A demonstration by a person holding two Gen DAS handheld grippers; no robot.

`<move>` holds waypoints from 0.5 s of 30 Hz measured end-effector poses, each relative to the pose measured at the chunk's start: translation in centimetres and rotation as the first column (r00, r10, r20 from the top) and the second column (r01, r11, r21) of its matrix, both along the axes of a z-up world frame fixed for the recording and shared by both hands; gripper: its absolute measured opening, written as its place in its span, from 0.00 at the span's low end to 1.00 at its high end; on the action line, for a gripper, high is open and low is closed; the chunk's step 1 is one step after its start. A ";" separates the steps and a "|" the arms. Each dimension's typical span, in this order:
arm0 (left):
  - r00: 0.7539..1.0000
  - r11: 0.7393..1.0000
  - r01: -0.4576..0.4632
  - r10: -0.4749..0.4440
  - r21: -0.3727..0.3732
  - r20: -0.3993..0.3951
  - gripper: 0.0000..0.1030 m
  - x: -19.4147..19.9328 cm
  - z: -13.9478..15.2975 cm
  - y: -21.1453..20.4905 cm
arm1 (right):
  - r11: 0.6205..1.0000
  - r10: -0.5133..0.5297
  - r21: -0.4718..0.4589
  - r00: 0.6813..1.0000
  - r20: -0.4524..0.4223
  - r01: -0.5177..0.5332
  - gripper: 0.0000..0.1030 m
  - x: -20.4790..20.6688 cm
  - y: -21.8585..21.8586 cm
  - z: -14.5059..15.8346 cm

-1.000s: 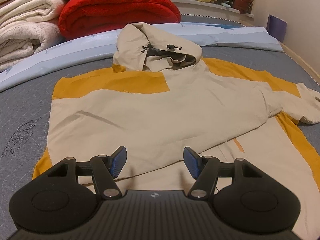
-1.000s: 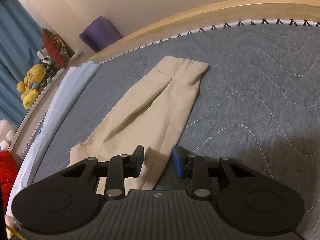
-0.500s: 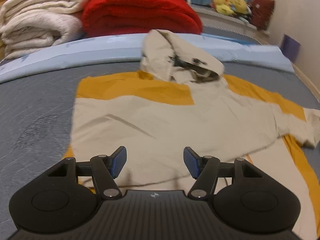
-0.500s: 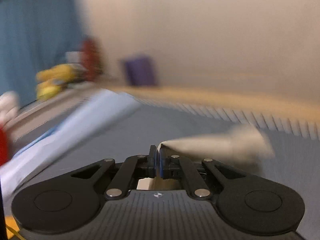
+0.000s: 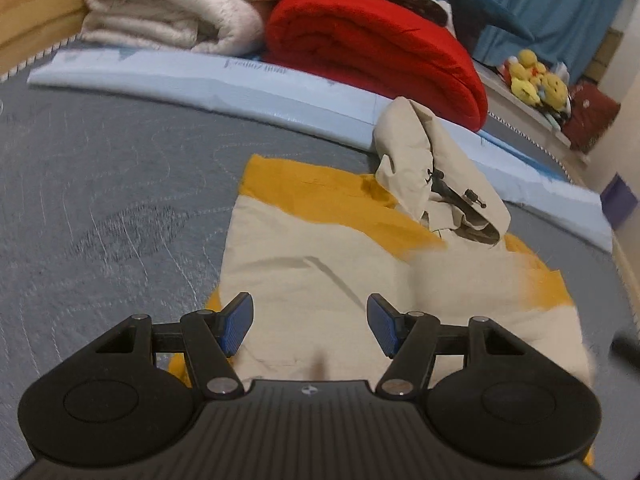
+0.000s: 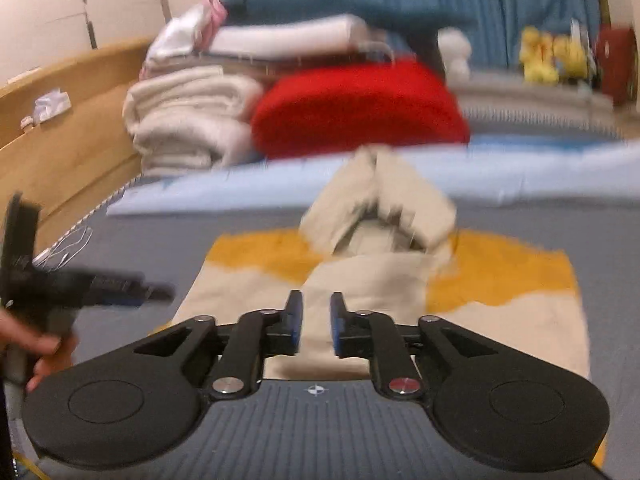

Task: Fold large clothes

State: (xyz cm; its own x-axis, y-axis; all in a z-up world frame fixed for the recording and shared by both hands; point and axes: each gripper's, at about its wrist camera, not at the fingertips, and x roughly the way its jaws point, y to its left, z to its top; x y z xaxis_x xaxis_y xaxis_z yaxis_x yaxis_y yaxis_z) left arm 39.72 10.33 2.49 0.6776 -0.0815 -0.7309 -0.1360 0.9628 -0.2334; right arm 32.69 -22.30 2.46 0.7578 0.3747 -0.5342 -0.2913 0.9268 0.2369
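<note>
Beige and mustard cloth filled the left wrist view: the hooded jacket (image 5: 344,264) lay flat on the grey quilted bed (image 5: 100,200), its hood (image 5: 436,184) pointing toward the pale blue pad (image 5: 200,76), the red blanket (image 5: 376,48) and the white blankets (image 5: 176,4) stacked behind. Both side edges looked turned in, so the body read as a rough rectangle with mustard bands across the shoulders. The left hand-held gripper (image 5: 310,324) hovered over the near hem, released and wide apart, nothing between its blue pads (image 5: 238,322).

From the right wrist view, blurred by motion, the same jacket (image 6: 372,292) sat centred on the bed (image 6: 132,248), a beige sleeve panel laid down the middle below the hood (image 6: 380,204). The right hand-held gripper (image 6: 316,320) was opening its jaws, with no cloth visibly pinched between them. At the left edge a person's hand (image 6: 36,348) carried the other hand-held gripper.

Judging by this, the sleeve fold was being let go. To do it well, the cloth should drop flat and square with the side edge before the hem is taken at both corners and brought up toward the hood.
</note>
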 end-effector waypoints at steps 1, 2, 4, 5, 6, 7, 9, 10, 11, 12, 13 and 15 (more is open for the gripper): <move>1.000 1.000 -0.002 0.002 -0.020 -0.006 0.65 0.0 -0.1 0.2 | 0.999 -0.025 0.025 1.000 -0.007 0.025 0.23 -0.6 -0.2 -0.3; 1.000 0.999 -0.003 0.003 -0.038 -0.013 0.63 0.0 -0.3 0.3 | 0.998 -0.048 0.043 0.999 -0.014 0.049 0.31 -0.9 -0.5 -0.5; 1.000 0.999 0.005 -0.006 -0.054 -0.021 0.50 0.3 -0.8 0.0 | 0.991 -0.110 0.068 0.992 -0.056 0.113 0.34 -0.7 -1.5 -1.7; 0.999 0.998 0.020 -0.021 -0.062 -0.024 0.39 0.4 -1.1 -0.4 | 0.987 -0.138 0.067 0.987 -0.082 0.144 0.34 -0.2 -1.9 -2.3; 0.999 0.997 0.033 -0.035 -0.065 -0.028 0.37 0.5 -1.4 -0.8 | 0.981 -0.175 0.066 0.977 -0.120 0.184 0.34 0.4 -2.3 -3.2; 0.998 0.997 0.045 -0.047 -0.061 -0.031 0.37 0.6 -1.7 -1.2 | 0.974 -0.199 0.076 0.969 -0.148 0.212 0.34 1.1 -2.2 -3.9; 0.997 0.996 0.072 -0.073 -0.045 -0.034 0.37 0.8 -2.2 -2.5 | 0.958 -0.239 0.110 0.950 -0.201 0.264 0.34 2.2 -3.0 -5.6; 0.995 0.995 0.089 -0.090 -0.040 -0.032 0.37 0.8 -2.5 -3.2 | 0.951 -0.251 0.123 0.939 -0.233 0.285 0.36 2.8 -3.3 -6.4; 0.994 0.993 0.107 -0.108 -0.038 -0.027 0.37 0.9 -2.7 -3.9 | 0.944 -0.249 0.145 0.929 -0.275 0.296 0.36 3.3 -3.8 -7.3; 0.992 0.991 0.127 -0.128 -0.035 -0.021 0.37 1.0 -2.9 -4.7 | 0.934 -0.247 0.177 0.916 -0.315 0.312 0.36 3.9 -4.3 -7.8; 0.989 0.989 0.146 -0.147 -0.029 -0.016 0.37 1.1 -3.1 -5.6 | 0.921 -0.251 0.207 0.909 -0.333 0.330 0.36 3.9 -5.2 -8.3; 0.982 0.982 0.189 -0.189 -0.017 -0.007 0.37 1.3 -3.5 -7.4 | 0.903 -0.266 0.236 0.899 -0.348 0.359 0.36 4.1 -5.7 -8.6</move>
